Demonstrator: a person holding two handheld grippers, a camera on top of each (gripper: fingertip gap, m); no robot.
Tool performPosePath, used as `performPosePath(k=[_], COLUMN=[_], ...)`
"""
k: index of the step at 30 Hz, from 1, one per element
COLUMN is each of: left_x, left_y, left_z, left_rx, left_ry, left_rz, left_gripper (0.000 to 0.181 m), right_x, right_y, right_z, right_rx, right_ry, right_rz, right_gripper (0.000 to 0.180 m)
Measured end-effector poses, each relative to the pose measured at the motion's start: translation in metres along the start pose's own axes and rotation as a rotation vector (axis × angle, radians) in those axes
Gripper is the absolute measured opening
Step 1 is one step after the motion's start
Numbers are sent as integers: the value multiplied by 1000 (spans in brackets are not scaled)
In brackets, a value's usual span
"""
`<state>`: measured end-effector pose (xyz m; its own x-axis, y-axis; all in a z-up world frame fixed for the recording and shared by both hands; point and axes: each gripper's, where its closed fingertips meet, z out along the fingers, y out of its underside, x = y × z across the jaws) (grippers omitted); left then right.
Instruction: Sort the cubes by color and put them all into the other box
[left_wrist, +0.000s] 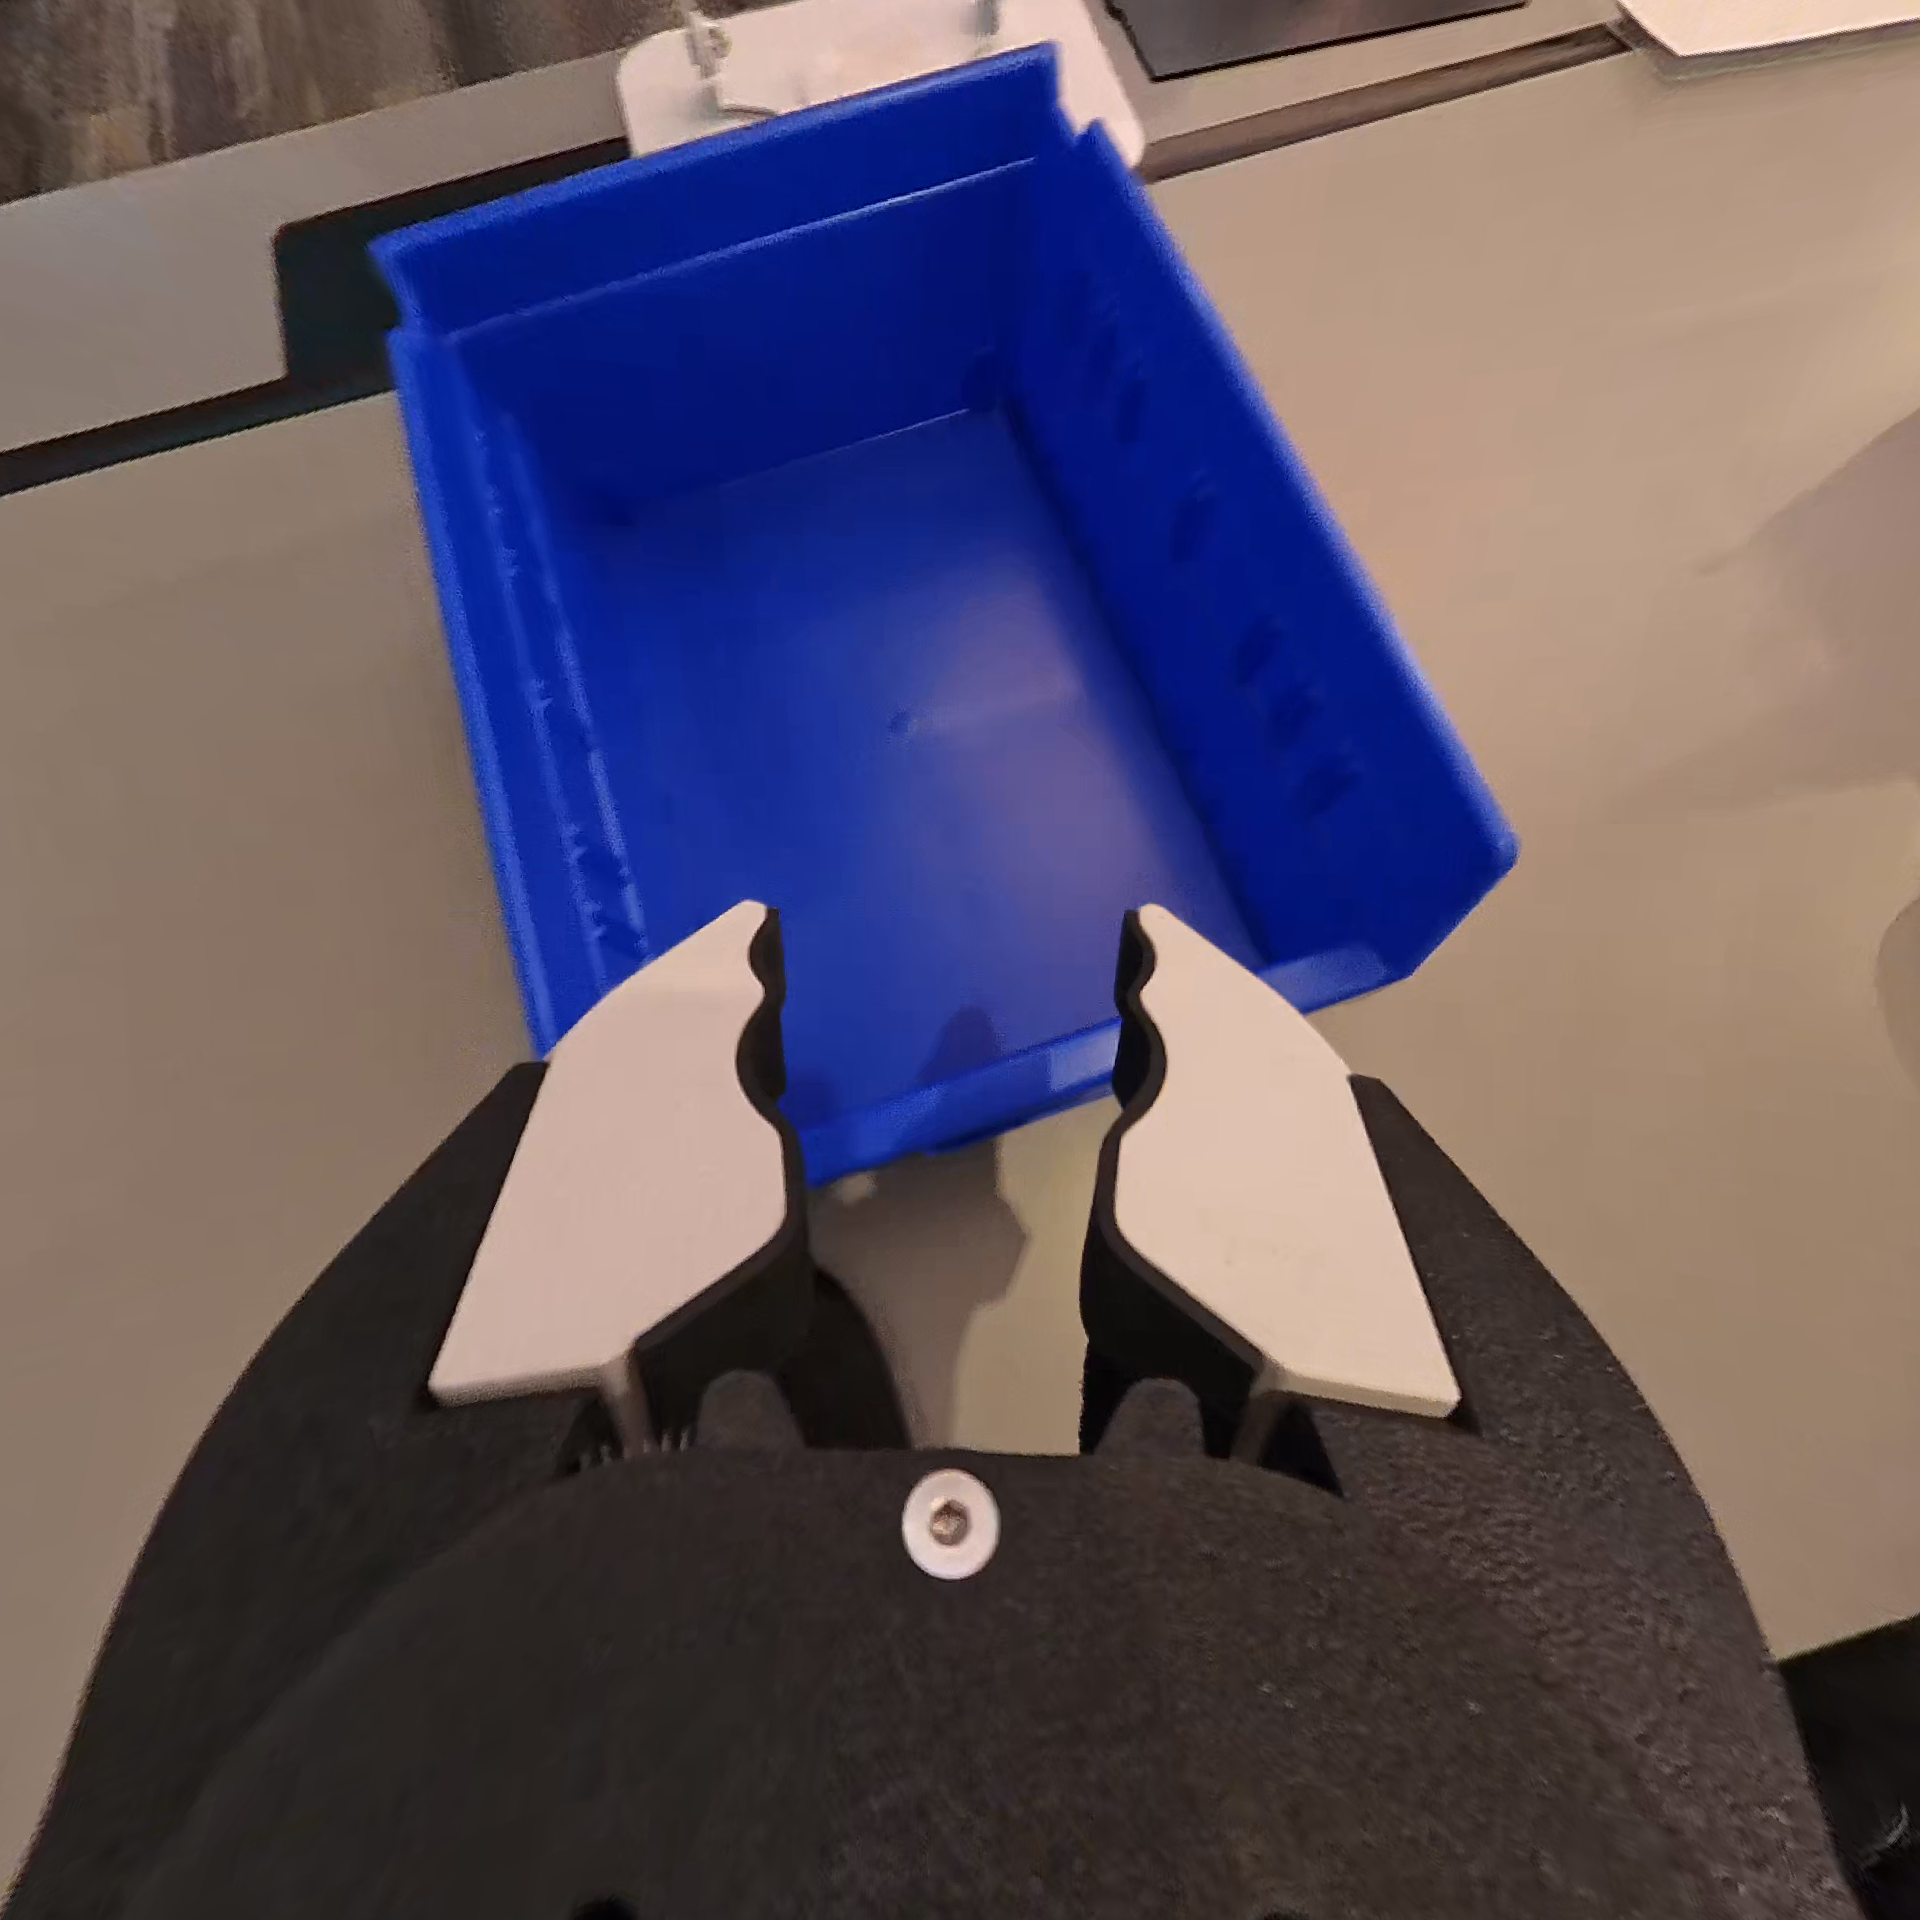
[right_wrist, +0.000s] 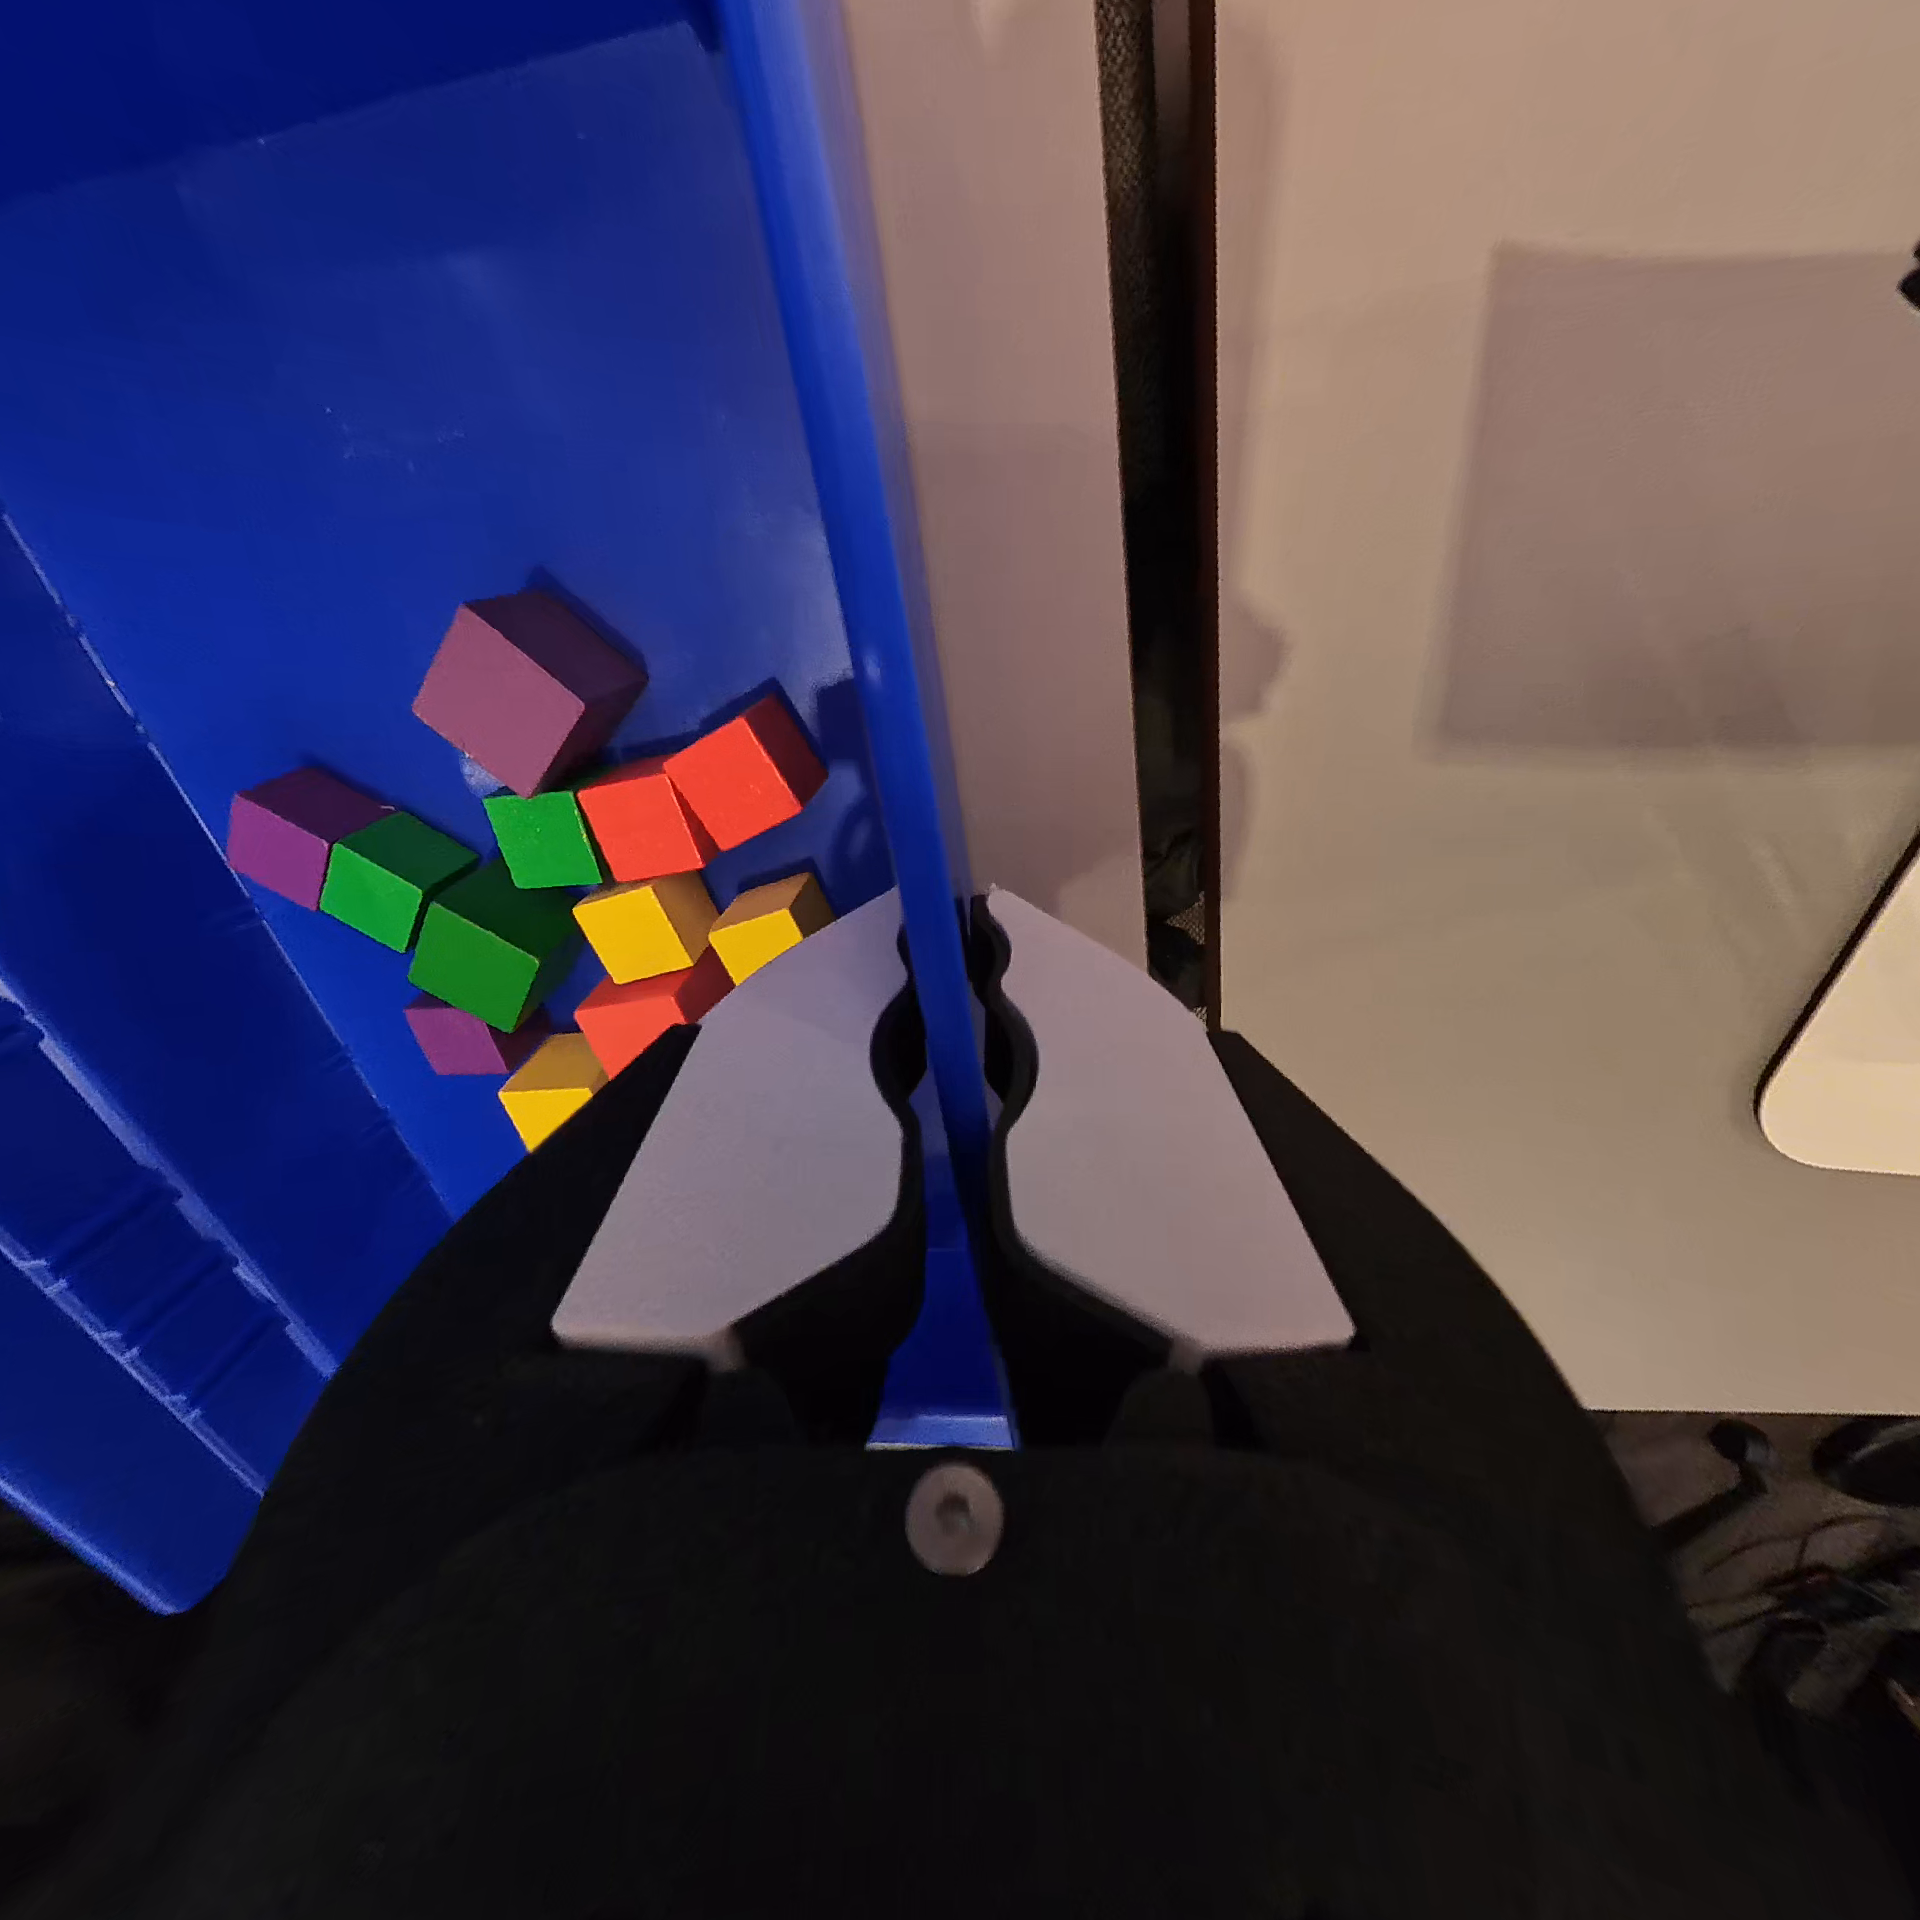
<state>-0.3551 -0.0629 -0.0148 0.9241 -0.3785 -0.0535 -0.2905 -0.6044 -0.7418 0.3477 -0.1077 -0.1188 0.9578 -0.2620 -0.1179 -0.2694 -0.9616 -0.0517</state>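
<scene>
In the left wrist view an empty blue box stands on the grey table, just ahead of my left gripper, which is open and empty over the box's low front lip. In the right wrist view my right gripper is shut on the right side wall of a second blue box, which appears tilted. Inside it lie several cubes in a heap near the gripper: purple, green, red and yellow. My left finger hides part of the heap.
A white plate-like mount sits behind the empty box. A dark seam runs along the table beside the held box. A white rounded object lies at the right edge. Cables lie on the floor below.
</scene>
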Motion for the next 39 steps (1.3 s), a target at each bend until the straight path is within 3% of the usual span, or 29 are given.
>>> performPosePath(k=[5,15,28,39], left_x=[-25,-72,-153,-199], left_y=[11,26,60,101], left_z=[-21,-58,-119,-160], left_rx=[30,83,177,217], left_ry=[-42,-134,-319,-406], left_rz=[-39,-94,-224,-293], left_gripper=[58,56,53,51], right_x=[2,-15,-40,-124], right_y=[0,-2,-6,-21], right_z=[1,3,-9,-61], right_rx=[-34,-6,-17,15], right_ry=[46,-93,-104,-216], right_rz=[3,48,119,77], right_gripper=[10,5,6,6])
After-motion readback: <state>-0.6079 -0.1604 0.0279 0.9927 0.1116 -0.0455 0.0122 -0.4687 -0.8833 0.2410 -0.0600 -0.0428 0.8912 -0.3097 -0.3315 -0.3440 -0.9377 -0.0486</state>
